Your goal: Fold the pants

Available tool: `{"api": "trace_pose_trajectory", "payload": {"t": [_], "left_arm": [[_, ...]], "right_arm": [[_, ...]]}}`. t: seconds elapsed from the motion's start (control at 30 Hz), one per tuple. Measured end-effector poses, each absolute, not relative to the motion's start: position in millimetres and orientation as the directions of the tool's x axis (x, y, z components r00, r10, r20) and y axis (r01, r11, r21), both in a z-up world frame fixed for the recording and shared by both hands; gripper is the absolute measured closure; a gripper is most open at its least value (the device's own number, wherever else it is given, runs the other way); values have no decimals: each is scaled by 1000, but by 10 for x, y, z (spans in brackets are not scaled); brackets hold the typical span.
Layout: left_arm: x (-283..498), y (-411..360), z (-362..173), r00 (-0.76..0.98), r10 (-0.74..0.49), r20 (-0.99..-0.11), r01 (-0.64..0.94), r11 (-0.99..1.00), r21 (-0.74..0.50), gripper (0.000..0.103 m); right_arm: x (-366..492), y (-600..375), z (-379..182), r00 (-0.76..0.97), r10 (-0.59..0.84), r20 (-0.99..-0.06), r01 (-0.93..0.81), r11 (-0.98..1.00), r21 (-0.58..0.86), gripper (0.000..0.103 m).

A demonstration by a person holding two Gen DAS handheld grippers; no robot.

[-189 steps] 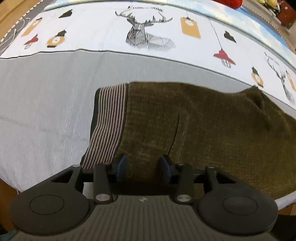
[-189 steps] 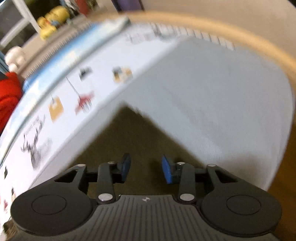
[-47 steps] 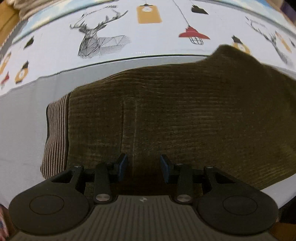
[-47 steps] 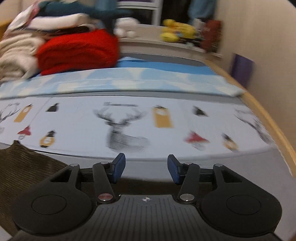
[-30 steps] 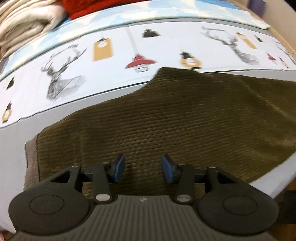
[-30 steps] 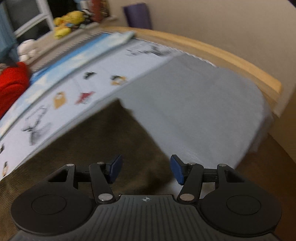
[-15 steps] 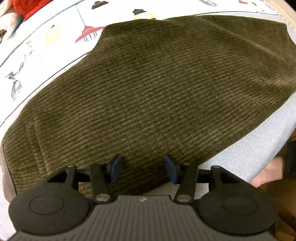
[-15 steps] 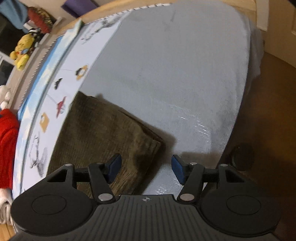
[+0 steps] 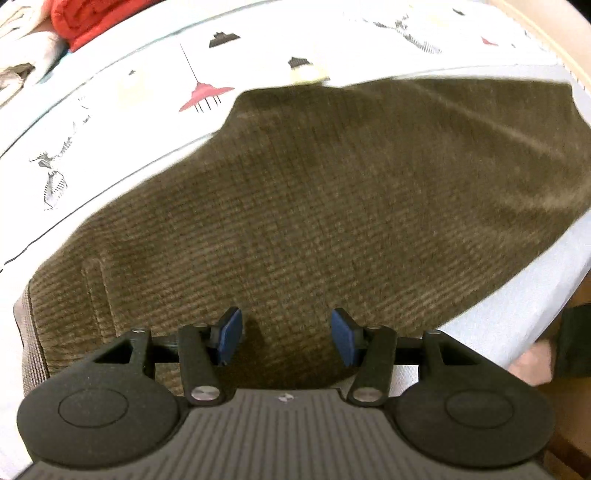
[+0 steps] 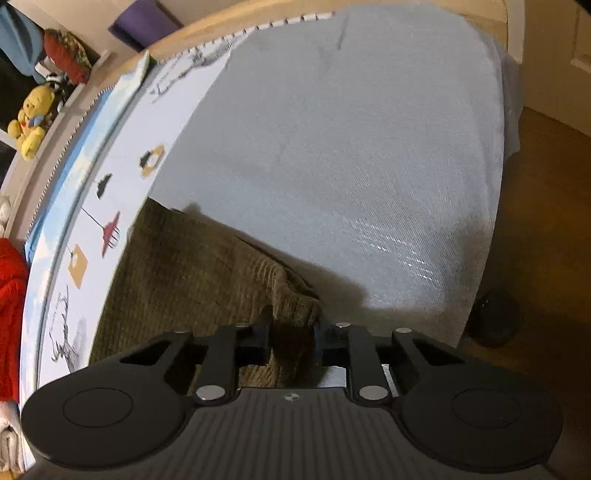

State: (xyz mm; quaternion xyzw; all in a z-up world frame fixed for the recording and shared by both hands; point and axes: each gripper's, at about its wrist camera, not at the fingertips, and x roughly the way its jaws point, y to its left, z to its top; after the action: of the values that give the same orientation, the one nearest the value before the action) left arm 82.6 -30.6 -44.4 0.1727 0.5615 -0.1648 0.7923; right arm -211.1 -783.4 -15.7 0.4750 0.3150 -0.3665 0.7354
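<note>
The olive-brown corduroy pants (image 9: pixel 332 206) lie flat across the bed, with the striped waistband (image 9: pixel 26 332) at the far left. My left gripper (image 9: pixel 286 338) is open and hovers just above the near edge of the pants, holding nothing. In the right wrist view the leg end of the pants (image 10: pixel 192 266) lies on the grey sheet. My right gripper (image 10: pixel 293 332) is shut on the near corner of the leg end, and the cloth bunches between the jaws.
The bed has a grey sheet (image 10: pixel 351 147) and a white printed cover (image 9: pixel 110 92) with deer and lamps. Red and white folded laundry (image 9: pixel 81 18) sits at the back. A yellow plush toy (image 10: pixel 31 122) sits on a shelf. The bed edge and floor (image 10: pixel 546 221) lie to the right.
My right gripper has moved in and shut on the corner of the pants leg end. My left gripper has drawn back slightly and stays open over the pants.
</note>
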Motion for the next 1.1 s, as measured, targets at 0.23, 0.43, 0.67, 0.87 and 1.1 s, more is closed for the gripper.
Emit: {"api": "trace_pose_trajectory", "payload": {"t": [0.23,0.43,0.67,0.87,1.1], "left_arm": [[948,-209,-208,385,-94,-918,386,920,68,44],[1082,-5,-88,423,-78,-903,287,957,52,44],[1115,237,-51,427,-59,-902,223,974,42,44],[1043,406,-71,416,-65,-907,206,978,24,44],[1056,537,-70,420,-61,-905,188,982,21,44]], "right_arm": [[-1642,-6984,717,612,-446,-653,742,610,278,84],[-1036,-5258,1254,852,-348,-392,374,927,-11,84],[-559,-3221,656,838,186,-513,-307,938,-163,80],[-558,-2541,-135,497,244,-833,-674,714,-193,64],[-305,-2812,80,572,225,-789,-514,847,-131,34]]}}
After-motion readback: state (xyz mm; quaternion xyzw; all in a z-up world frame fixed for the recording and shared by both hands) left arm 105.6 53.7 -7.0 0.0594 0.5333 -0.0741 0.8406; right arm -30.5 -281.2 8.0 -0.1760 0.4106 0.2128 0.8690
